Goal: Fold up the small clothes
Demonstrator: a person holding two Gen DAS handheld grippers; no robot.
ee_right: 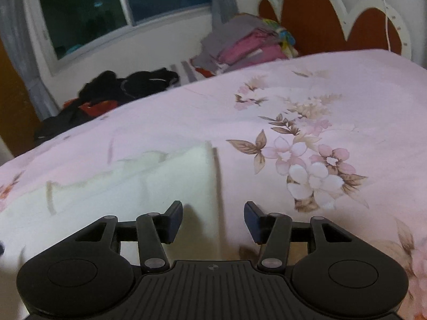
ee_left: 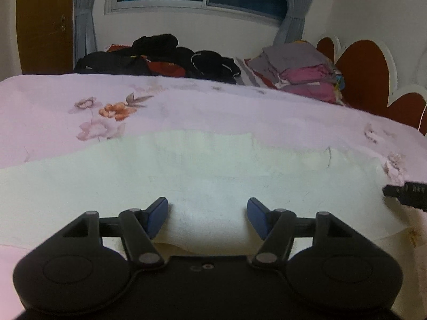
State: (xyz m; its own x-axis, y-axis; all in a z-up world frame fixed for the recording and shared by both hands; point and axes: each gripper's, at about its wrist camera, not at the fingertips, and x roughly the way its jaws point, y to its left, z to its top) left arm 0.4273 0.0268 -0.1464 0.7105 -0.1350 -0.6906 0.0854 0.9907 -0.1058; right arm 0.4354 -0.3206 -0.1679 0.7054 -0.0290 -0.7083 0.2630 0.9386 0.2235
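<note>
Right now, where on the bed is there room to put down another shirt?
The flowery pink sheet lies bare to the right of the white cloth, up to the headboard. A bare strip also runs between the white cloth and the piles. The far edge is crowded: dark clothes and a folded stack. Both grippers hang open over the cloth.

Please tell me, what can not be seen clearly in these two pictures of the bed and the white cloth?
- White cloth: its near edge is hidden behind the left gripper in the left wrist view; the kind of garment cannot be told.
- Right gripper: covers the cloth's near corner in the right wrist view.
- Dark clothes pile: too far and blurred to count.
- Folded stack: blurred.
</note>
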